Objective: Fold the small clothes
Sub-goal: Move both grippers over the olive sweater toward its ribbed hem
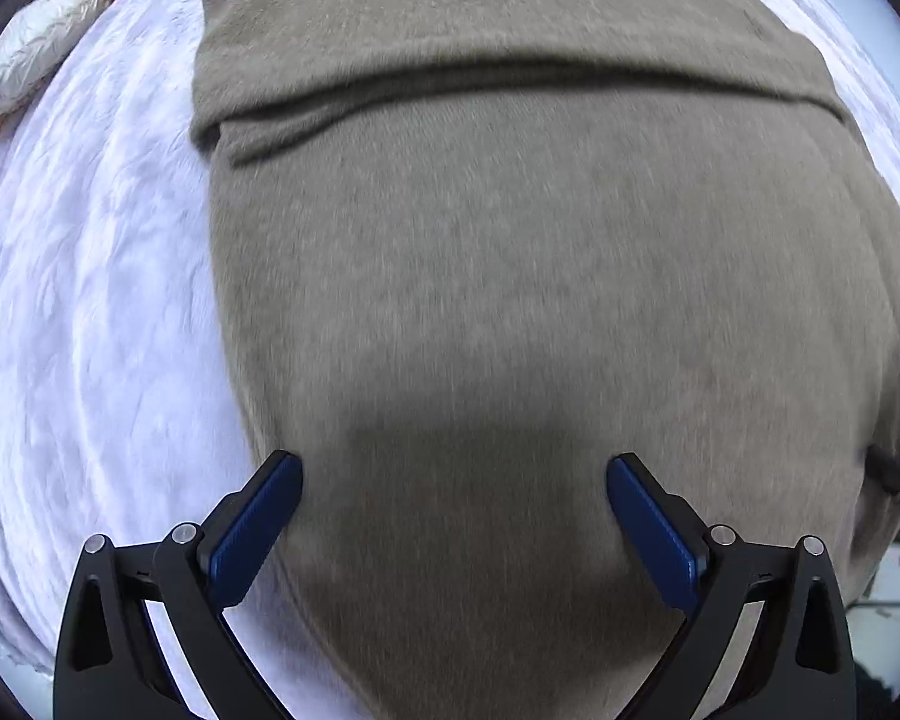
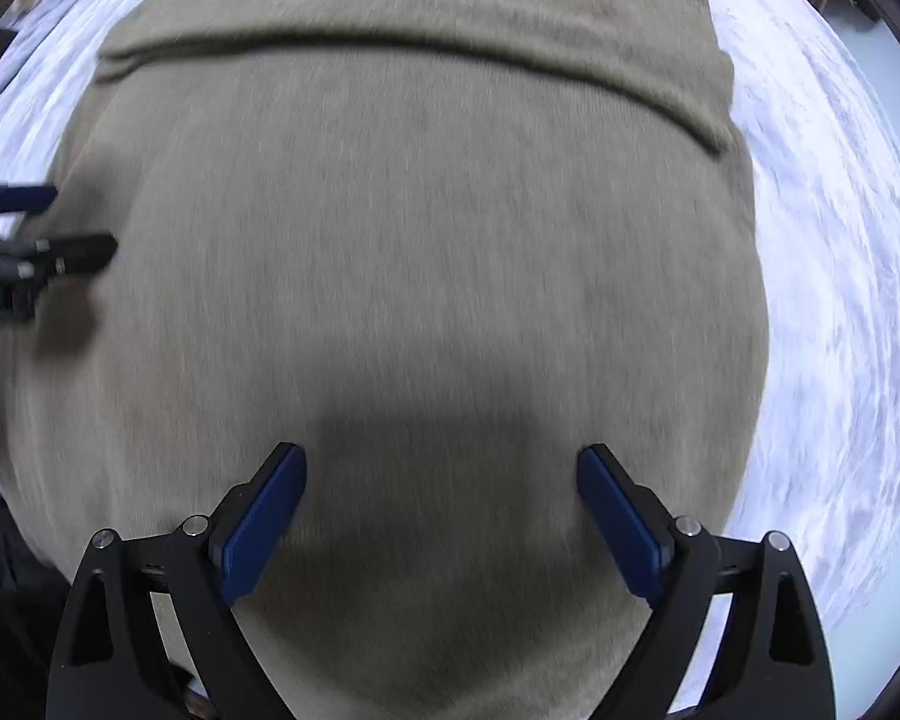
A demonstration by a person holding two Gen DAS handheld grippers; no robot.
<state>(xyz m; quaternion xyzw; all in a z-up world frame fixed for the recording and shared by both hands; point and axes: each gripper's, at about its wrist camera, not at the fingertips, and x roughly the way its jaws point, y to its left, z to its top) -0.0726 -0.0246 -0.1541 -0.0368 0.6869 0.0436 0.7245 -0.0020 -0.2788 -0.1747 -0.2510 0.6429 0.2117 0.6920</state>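
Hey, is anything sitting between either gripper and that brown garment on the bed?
Nothing visible. The left gripper and right gripper both hang open directly over the brown garment, with only bare cloth between their fingers.

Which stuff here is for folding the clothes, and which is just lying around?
For the job:
- olive-brown knitted garment, top part already folded over
- left tool, open
- right tool, open
- white bedspread under it

Just lying about:
- crumpled cream and tan fabric at the far corner
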